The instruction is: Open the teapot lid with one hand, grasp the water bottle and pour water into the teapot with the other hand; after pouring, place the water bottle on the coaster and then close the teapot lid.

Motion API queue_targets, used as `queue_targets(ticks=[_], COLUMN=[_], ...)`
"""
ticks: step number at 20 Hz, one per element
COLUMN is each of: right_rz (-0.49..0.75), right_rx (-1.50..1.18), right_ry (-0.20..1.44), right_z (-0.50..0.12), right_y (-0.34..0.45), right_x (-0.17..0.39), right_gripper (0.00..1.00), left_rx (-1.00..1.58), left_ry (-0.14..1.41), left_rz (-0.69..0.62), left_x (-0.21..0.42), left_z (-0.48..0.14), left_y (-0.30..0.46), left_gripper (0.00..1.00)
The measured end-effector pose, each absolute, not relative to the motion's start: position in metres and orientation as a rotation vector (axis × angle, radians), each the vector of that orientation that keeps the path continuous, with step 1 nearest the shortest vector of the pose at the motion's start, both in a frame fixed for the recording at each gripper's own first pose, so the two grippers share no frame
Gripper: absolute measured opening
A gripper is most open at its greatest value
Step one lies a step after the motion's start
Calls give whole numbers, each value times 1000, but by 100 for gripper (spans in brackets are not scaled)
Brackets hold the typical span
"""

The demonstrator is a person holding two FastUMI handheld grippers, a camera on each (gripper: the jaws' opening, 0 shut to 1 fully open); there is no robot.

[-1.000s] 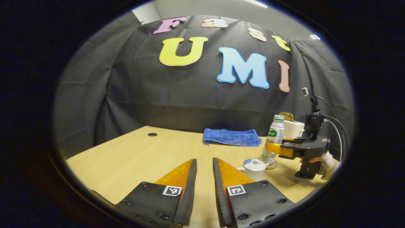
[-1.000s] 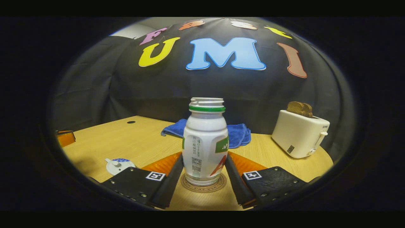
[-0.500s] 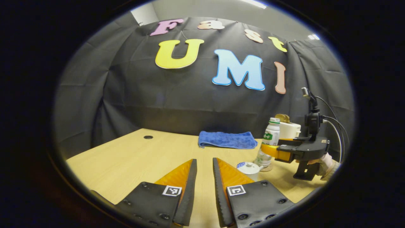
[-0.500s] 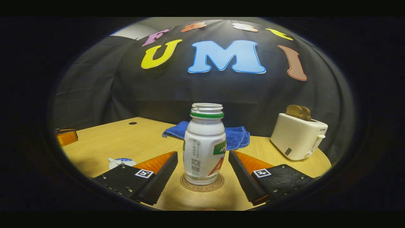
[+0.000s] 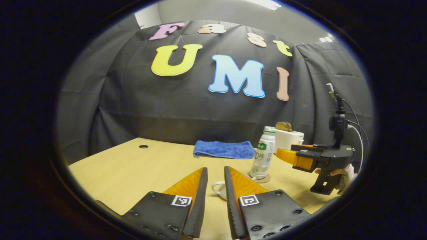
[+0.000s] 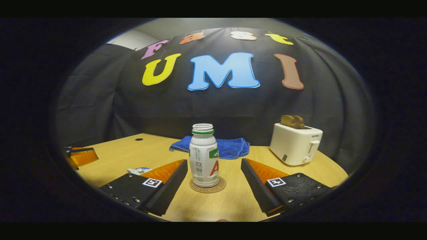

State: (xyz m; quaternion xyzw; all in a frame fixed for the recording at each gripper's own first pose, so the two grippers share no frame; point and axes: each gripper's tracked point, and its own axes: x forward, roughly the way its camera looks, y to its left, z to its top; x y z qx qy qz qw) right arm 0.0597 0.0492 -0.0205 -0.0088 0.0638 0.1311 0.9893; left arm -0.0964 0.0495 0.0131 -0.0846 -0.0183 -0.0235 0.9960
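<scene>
The white plastic water bottle (image 6: 203,155) with a green neck ring stood on the round cork coaster (image 6: 207,185), so that step looked done. The right gripper (image 6: 214,170) was spread wide, clear of it. The left gripper (image 5: 216,173), fingers nearly together and empty, hovered by the white ceramic teapot (image 5: 217,188); whether its lid was closed could not be told.

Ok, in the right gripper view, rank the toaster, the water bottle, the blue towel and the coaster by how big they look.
1. toaster and water bottle, too alike to rank; the bottle stands nearer the camera
2. blue towel, partly behind the bottle
3. coaster
</scene>
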Motion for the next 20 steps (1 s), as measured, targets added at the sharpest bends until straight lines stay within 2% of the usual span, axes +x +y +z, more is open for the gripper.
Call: queue_targets(ticks=[8, 10, 11, 15, 16, 19, 20], right_rz=[132, 99, 85, 61, 56, 54, 57], right_rx=[7, -4, -9, -8, -9, -9, -9], right_ry=[7, -15, -24, -28, -30, -24, -21], right_z=[3, 0, -2, -21, -25, -37, -40], right_y=[27, 21, 19, 23, 23, 25, 28], right_x=[-23, -38, -44, -59, -62, -67, -67], right_gripper=[98, 98, 98, 99, 98, 99, 99], left_rx=[-136, -124, -125, -127, -123, -116, -110], left_ry=[-110, -123, -123, -114, -115, -114, -113], left_rz=[-92, -85, -85, -62, -58, -36, -29], left_x=[-129, -135, -137, -141, -142, -143, -142], left_z=[28, 26, 21, 4, 1, -6, -8], left_y=[-10, -17, -21, -27, -28, -25, -25], left_gripper=[42, 38, 42, 42, 38, 42, 38])
